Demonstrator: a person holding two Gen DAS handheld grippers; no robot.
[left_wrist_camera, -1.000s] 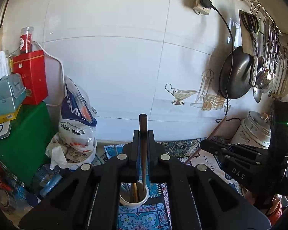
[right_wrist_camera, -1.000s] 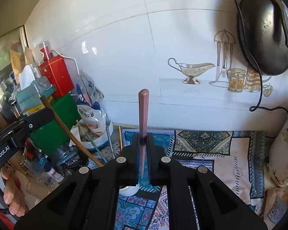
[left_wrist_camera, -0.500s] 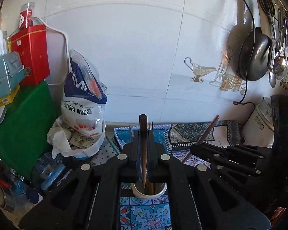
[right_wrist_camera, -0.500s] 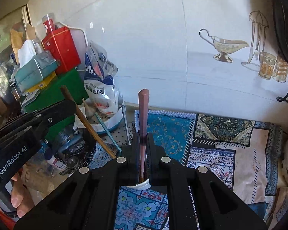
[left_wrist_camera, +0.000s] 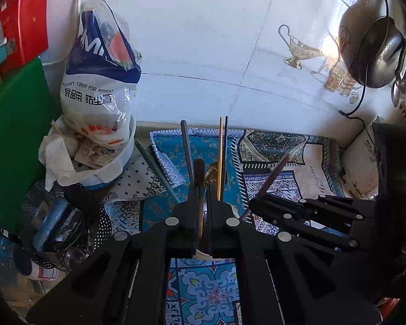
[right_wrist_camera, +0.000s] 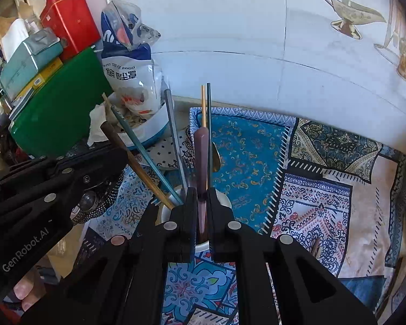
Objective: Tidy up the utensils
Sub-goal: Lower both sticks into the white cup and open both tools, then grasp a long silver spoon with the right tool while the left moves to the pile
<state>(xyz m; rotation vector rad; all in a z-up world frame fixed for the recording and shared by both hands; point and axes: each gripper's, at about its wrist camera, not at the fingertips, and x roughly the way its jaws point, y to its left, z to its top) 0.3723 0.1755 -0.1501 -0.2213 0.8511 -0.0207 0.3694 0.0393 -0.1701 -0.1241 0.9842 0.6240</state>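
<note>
My left gripper (left_wrist_camera: 200, 211) is shut on a dark brown wooden utensil handle (left_wrist_camera: 199, 173), held upright with its lower end in the white cup (left_wrist_camera: 203, 254). My right gripper (right_wrist_camera: 202, 197) is shut on a mauve utensil handle (right_wrist_camera: 201, 157), also upright with its lower end in the same white cup (right_wrist_camera: 203, 246). The cup holds several other utensils: a grey handle (right_wrist_camera: 173, 124), a teal one (right_wrist_camera: 143, 149), a gold and a black chopstick (right_wrist_camera: 206, 113) and a gold spoon (right_wrist_camera: 216, 159). The right gripper shows at the right of the left wrist view (left_wrist_camera: 257, 203).
The cup stands on a patterned blue cloth (right_wrist_camera: 251, 146) by the white tiled wall. At the left are a plastic bag in a white tub (left_wrist_camera: 100, 86), a green board (left_wrist_camera: 13, 124), a red tin (right_wrist_camera: 70, 19) and a perforated metal basket (left_wrist_camera: 54, 230). A dark pan (left_wrist_camera: 376, 54) hangs at the right.
Both grippers have come down and closer to the cup, each still gripping its handle. The handles' lower ends now sit in the cup among the other utensils.
</note>
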